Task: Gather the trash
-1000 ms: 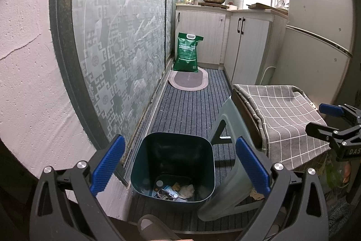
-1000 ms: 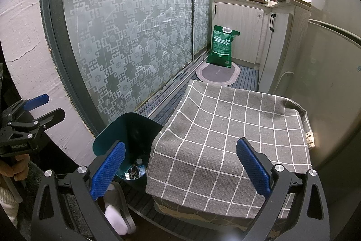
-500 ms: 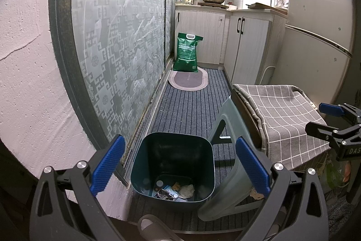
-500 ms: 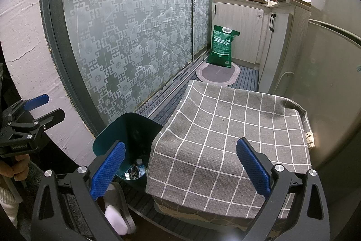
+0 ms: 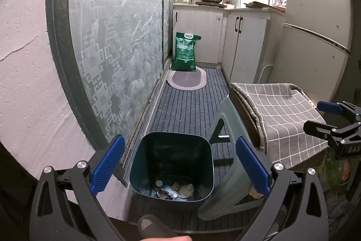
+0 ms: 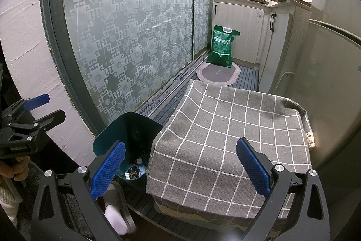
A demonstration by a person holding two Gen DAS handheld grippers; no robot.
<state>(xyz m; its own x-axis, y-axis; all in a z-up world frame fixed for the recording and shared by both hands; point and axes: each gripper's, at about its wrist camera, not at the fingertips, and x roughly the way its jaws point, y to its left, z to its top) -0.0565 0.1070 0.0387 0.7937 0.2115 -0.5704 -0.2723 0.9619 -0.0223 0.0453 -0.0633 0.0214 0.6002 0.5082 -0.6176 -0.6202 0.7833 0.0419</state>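
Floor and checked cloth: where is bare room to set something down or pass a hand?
The checked cloth is bare all over. The striped carpet is free between the glass door and the cupboards, up to the oval mat. It is crowded around the bin, hemmed by the stool and a slipper.

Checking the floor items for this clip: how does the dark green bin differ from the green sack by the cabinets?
The bin is a rigid open tub with trash showing inside; the sack is a sealed soft bag with printed text. The bin sits near, below the left gripper; the sack stands far off. Both rest on the floor.
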